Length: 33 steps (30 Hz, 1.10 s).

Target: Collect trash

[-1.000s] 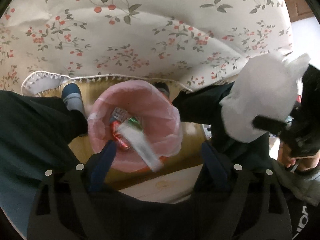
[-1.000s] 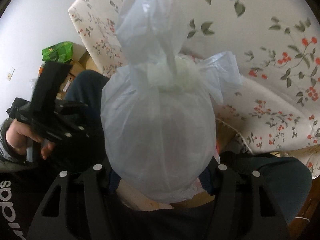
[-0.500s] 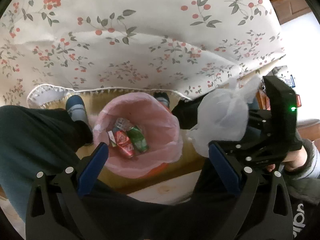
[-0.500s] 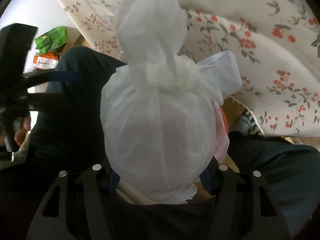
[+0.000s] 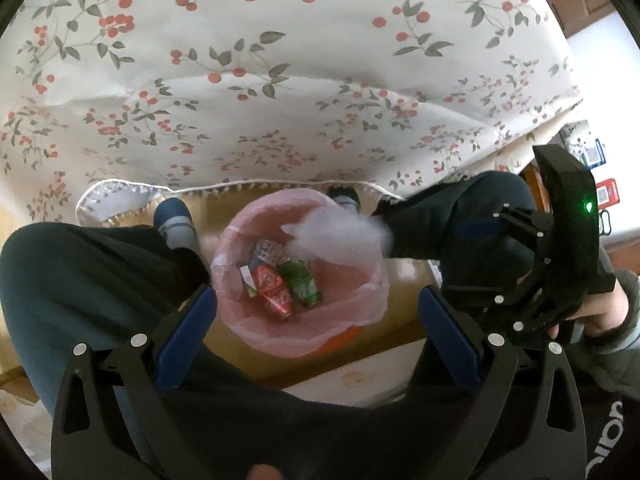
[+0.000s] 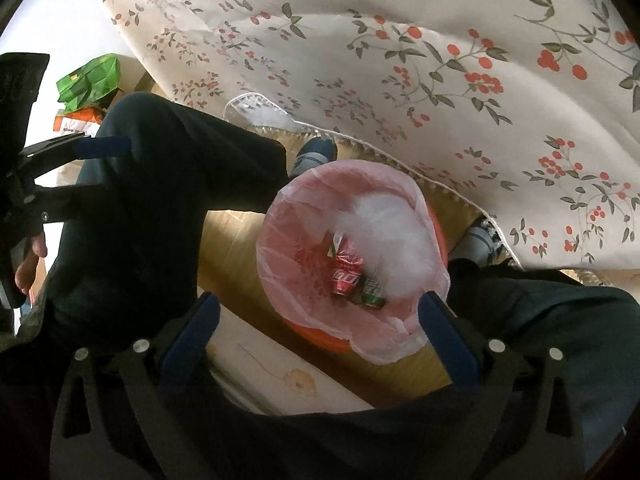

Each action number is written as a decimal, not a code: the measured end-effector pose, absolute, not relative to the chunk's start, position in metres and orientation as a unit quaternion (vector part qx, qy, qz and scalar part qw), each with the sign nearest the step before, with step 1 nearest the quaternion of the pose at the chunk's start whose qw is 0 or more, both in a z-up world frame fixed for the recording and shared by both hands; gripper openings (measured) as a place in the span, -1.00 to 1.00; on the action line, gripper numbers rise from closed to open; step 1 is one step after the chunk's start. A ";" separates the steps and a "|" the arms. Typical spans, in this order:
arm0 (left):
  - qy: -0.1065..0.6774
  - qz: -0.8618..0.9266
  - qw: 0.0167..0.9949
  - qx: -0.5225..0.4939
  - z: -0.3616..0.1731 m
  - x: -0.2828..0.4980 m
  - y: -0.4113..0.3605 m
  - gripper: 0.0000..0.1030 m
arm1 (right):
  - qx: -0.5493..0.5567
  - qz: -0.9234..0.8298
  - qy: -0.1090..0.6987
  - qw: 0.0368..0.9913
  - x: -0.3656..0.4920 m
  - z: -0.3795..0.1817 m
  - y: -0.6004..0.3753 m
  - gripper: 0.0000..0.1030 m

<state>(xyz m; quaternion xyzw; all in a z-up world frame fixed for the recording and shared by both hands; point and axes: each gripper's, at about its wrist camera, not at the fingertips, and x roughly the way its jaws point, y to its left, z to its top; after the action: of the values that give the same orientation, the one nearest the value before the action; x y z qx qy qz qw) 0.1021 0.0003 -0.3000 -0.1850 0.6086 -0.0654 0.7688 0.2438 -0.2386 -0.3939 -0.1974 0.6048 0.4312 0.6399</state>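
Released since a second earlier: the white tied bag (image 6: 390,236), then clamped between the right gripper's pads, was blurred over the far right part of the bin's mouth, clear of both tongs. Right gripper (image 6: 318,330) jaws were opening, nothing between them; its blue pads stood wide either side of the bin's near rim. Left gripper (image 5: 318,330) was also spread wide and empty, having held a pale wrapper above the bin before; no such wrapper showed between its pads.

Bin (image 5: 240,320) with pink liner sat on the floor between the person's dark-trousered legs, just near the hanging edge of a floral tablecloth (image 5: 280,80). Inside lay a red can (image 5: 274,288) and a green can (image 5: 302,284), side by side and touching, with a clear crumpled piece (image 5: 267,249) at their far end. A green bag (image 6: 88,80) sat far left by the wall.
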 end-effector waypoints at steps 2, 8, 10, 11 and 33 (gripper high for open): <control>0.608 -0.065 0.771 -0.179 -0.299 0.102 -0.001 0.89 | -0.199 0.432 0.600 0.643 0.243 -0.392 -0.241 0.91; 0.606 -0.057 0.778 -0.157 -0.292 0.102 -0.004 0.89 | -0.202 0.438 0.577 0.659 0.242 -0.375 -0.245 0.91; 0.604 -0.055 0.780 -0.154 -0.289 0.102 -0.005 0.89 | -0.203 0.440 0.563 0.670 0.241 -0.366 -0.246 0.91; 0.604 -0.055 0.781 -0.153 -0.288 0.102 -0.005 0.89 | -0.202 0.440 0.556 0.676 0.240 -0.360 -0.248 0.91; 0.533 -0.054 0.836 -0.118 -0.200 0.083 0.000 0.89 | -0.148 0.430 0.424 0.783 0.233 -0.238 -0.298 0.90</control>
<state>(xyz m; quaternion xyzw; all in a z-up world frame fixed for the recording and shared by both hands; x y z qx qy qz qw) 0.0834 -0.0003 -0.1999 -0.1176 0.5331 -0.0539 0.8361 0.2329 -0.2980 -0.2381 -0.1484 0.4235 0.4305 0.7831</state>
